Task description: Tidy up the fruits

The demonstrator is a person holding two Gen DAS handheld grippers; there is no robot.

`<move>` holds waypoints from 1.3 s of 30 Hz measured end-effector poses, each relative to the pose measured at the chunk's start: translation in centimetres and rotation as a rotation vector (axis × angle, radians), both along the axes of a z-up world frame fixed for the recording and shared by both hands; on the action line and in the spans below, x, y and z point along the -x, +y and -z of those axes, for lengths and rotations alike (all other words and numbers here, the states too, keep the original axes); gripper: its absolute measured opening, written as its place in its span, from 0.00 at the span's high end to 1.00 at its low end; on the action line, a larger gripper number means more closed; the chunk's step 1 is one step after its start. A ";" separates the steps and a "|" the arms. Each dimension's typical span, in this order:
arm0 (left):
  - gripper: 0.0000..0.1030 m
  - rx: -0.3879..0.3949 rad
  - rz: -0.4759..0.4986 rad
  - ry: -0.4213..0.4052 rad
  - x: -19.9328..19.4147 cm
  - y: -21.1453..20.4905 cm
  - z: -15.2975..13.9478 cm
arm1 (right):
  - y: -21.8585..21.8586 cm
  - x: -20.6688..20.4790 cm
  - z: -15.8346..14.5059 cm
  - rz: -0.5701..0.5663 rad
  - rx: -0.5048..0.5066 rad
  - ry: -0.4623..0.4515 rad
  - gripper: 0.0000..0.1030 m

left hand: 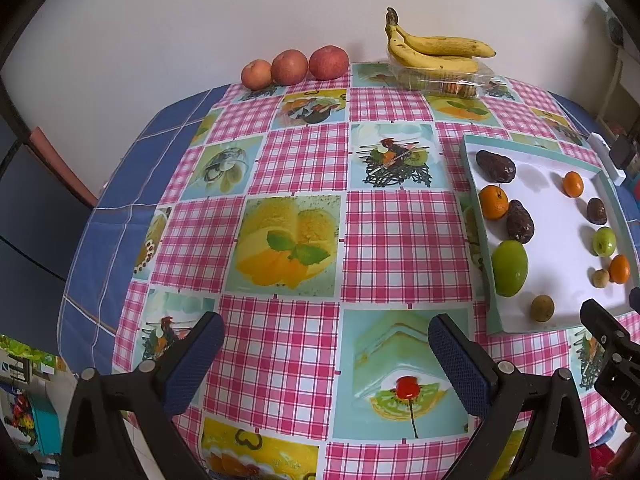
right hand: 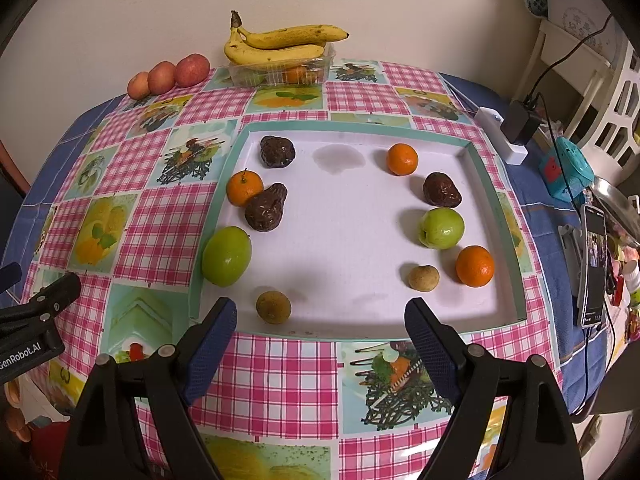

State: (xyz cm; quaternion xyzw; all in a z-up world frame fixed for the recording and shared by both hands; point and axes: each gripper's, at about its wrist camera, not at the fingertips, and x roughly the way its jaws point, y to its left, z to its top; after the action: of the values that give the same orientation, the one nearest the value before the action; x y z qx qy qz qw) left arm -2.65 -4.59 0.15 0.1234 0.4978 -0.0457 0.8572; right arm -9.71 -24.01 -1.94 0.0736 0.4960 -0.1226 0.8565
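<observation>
Nearest the cameras, the left gripper (left hand: pixel 326 354) and the right gripper (right hand: pixel 320 338) both hover above the table with jaws spread wide and nothing between the blue-padded fingers (right hand: pixel 210 344); the left gripper also shows at the left edge of the right wrist view. Beneath them lies a tablecloth (left hand: pixel 288 236) of pink check squares and printed dessert panels. Just beyond the right gripper rests a shallow white tray (right hand: pixel 496 216) with a pale green rim, holding the loose fruits in two rough columns. In the left column, near to far: a small brownish-green round fruit (right hand: pixel 273 306), a large green fruit (right hand: pixel 226 256) against the left rim, a dark wrinkled fruit (right hand: pixel 266 207) touching an orange (right hand: pixel 244 187), and another dark wrinkled fruit (right hand: pixel 277 151). In the right column, near to far: a small tan fruit (right hand: pixel 423 278) just beside an orange (right hand: pixel 475 266), a green apple (right hand: pixel 441 227), a dark wrinkled fruit (right hand: pixel 441 189), and a third orange (right hand: pixel 402 159). At the far edge, against the wall, a bunch of bananas (right hand: pixel 280 42) lies on top of a clear plastic container (right hand: pixel 280 70), and to its left three red apples (right hand: pixel 168 74) stand in a touching row. Right of the tray are a white power strip (right hand: pixel 502 130) with a black adapter and an upright phone (right hand: pixel 593 266).
</observation>
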 end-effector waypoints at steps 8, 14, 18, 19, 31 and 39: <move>0.00 0.003 0.000 0.005 -0.3 0.3 0.0 | 0.1 -0.1 0.1 -0.009 0.004 0.005 0.16; 0.00 0.003 0.002 0.004 -0.2 0.4 0.0 | 0.1 0.0 0.0 -0.010 0.005 0.002 0.16; 0.00 0.003 0.002 0.004 -0.3 0.4 0.0 | 0.1 0.0 -0.1 -0.012 0.006 0.001 0.16; 0.00 0.003 0.001 0.003 -0.3 0.5 0.0 | 0.1 0.0 -0.1 -0.012 0.006 0.001 0.16; 0.00 0.001 -0.004 0.004 -0.3 0.5 0.0 | 0.2 -0.1 -0.1 -0.010 0.007 0.001 0.16; 0.00 0.000 -0.007 0.005 -0.3 0.6 0.0 | 0.2 -0.1 -0.1 -0.010 0.007 0.003 0.16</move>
State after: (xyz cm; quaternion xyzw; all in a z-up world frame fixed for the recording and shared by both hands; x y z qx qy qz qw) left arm -2.31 -4.02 0.19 0.1214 0.5002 -0.0431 0.8563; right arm -9.65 -23.82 -1.80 0.0681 0.4974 -0.1200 0.8565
